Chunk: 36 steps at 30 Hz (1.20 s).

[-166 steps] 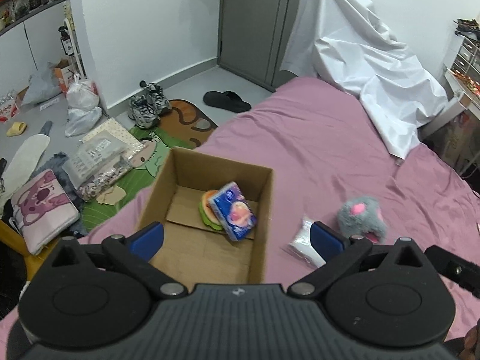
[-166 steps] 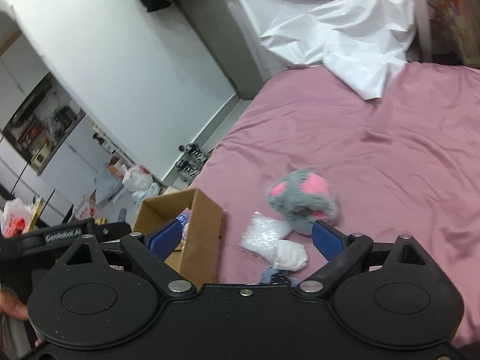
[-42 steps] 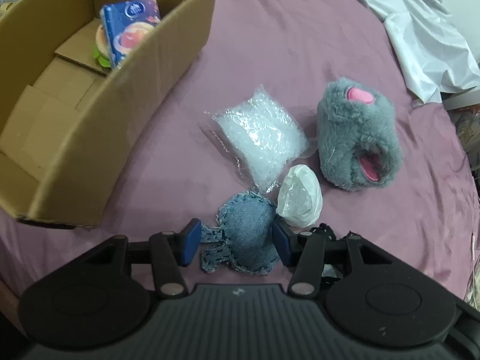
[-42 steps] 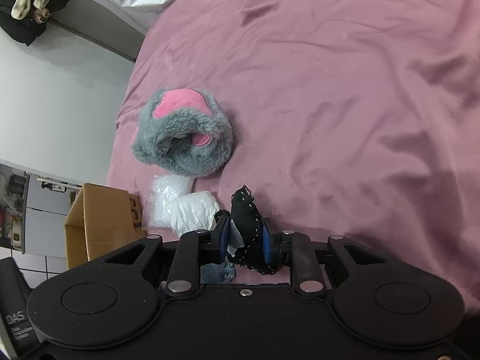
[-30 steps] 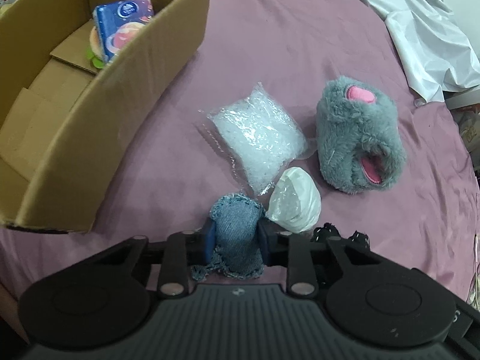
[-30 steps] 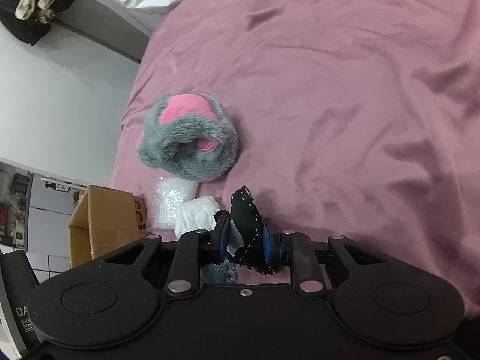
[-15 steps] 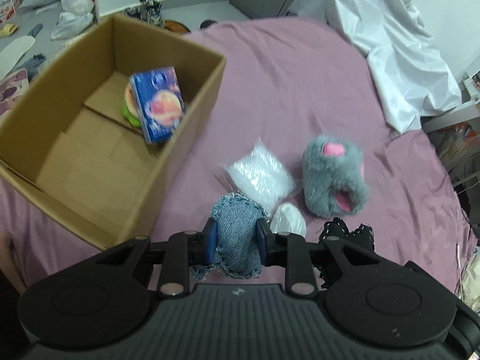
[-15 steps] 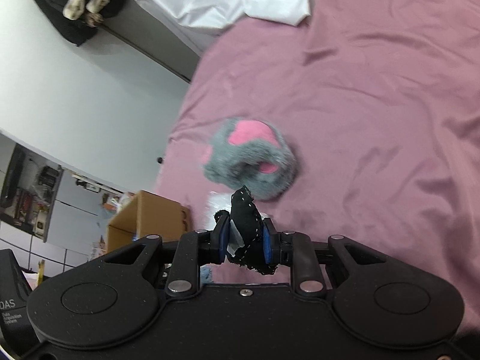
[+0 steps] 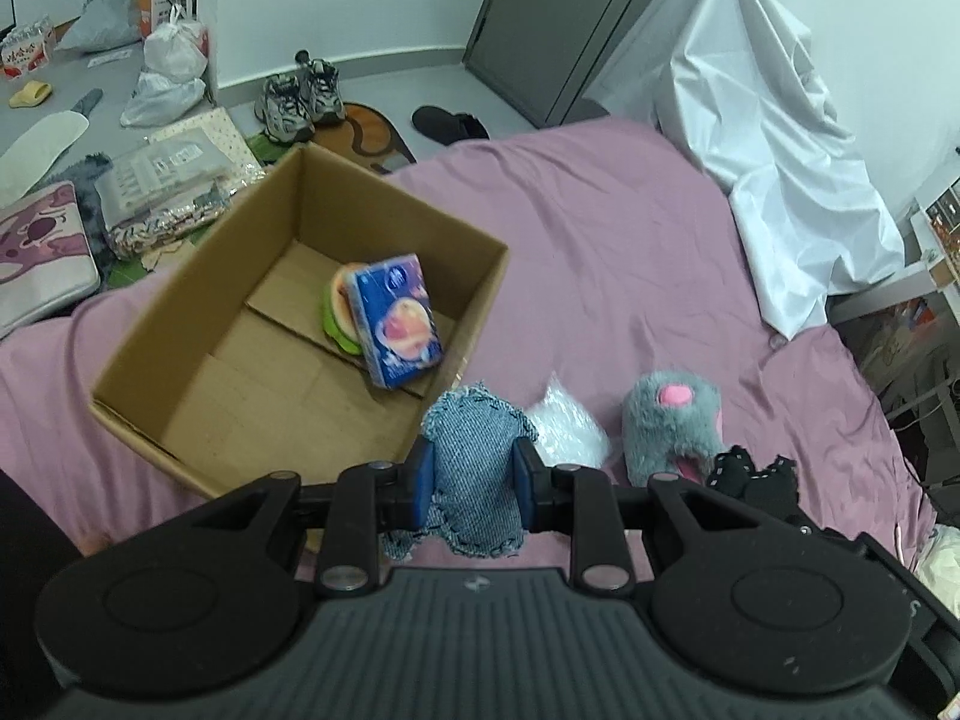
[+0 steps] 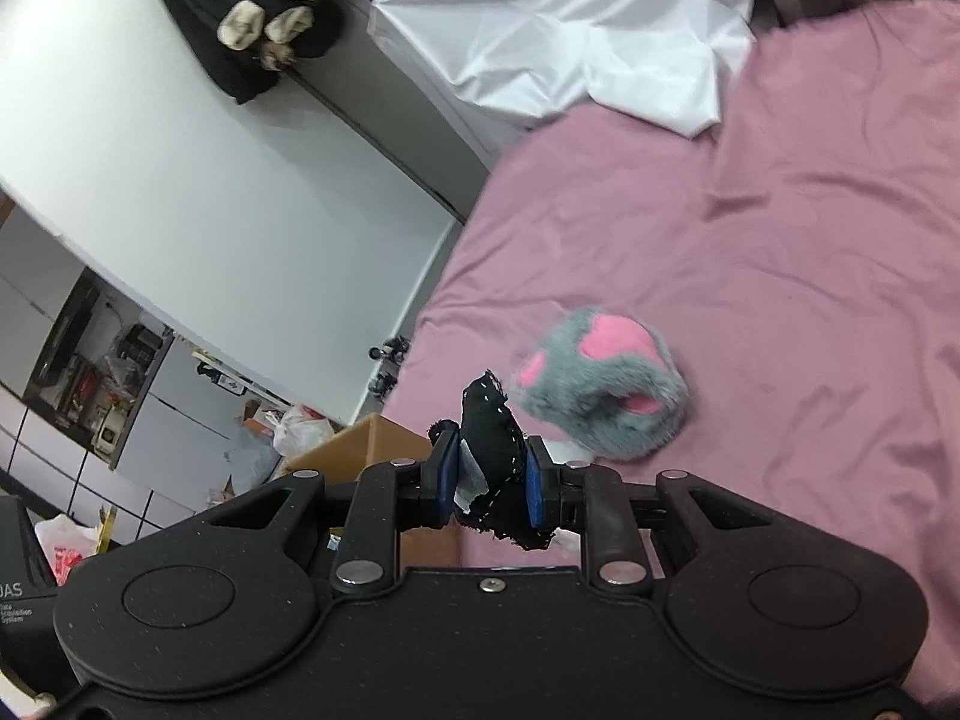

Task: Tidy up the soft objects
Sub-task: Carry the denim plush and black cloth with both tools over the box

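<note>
My left gripper (image 9: 473, 476) is shut on a blue denim pouch (image 9: 474, 456) and holds it above the bed, near the right wall of the open cardboard box (image 9: 198, 276). The box holds a blue tissue pack (image 9: 396, 321) and a burger toy (image 9: 336, 315). My right gripper (image 10: 487, 489) is shut on a black fabric piece (image 10: 493, 438), which also shows in the left wrist view (image 9: 753, 474). A grey and pink plush slipper (image 9: 672, 420) (image 10: 600, 384) and a clear plastic bag (image 9: 567, 426) lie on the pink bed (image 9: 600, 252).
A white sheet (image 9: 774, 120) drapes over something at the far end of the bed. Shoes (image 9: 297, 99), bags (image 9: 171, 75) and packets (image 9: 168, 186) lie on the floor beyond the box. The box's corner (image 10: 366, 438) shows left of the right gripper.
Both grippers have risen from the bed with their items held. The left one has swung towards the box, which now shows fuller and more central.
</note>
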Tool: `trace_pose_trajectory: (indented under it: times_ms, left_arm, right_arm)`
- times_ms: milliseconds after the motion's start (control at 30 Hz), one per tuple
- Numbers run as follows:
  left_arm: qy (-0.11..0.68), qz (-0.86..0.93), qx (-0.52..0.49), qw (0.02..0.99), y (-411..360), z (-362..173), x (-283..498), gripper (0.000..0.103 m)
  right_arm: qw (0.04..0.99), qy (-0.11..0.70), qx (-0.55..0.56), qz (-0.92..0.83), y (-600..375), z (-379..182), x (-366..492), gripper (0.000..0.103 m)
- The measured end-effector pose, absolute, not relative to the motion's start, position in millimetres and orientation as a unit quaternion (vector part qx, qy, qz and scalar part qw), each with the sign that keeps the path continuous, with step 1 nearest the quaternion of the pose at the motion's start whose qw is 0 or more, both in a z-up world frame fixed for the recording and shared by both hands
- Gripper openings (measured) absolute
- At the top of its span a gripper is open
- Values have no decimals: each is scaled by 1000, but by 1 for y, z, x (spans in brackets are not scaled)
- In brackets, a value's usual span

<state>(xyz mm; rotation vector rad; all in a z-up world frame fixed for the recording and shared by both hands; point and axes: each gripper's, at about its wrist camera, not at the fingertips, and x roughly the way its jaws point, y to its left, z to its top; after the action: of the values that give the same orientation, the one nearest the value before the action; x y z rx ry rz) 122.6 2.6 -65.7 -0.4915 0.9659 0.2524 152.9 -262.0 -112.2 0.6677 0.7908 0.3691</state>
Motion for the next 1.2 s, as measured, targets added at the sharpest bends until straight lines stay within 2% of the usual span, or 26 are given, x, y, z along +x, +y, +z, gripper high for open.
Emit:
trace_pose_trajectory:
  times_ms: [667, 1100, 1200]
  left_arm:
    - [431, 137, -249, 857, 72, -47, 121, 26]
    - [424, 151, -271, 851, 113, -59, 128, 28]
    - [424, 151, -271, 851, 119, -59, 131, 31]
  right_arm:
    - [876, 332, 273, 219, -203, -70, 166, 23]
    - [861, 365, 241, 260, -144, -76, 168, 23]
    - [858, 366, 238, 271, -134, -77, 168, 23]
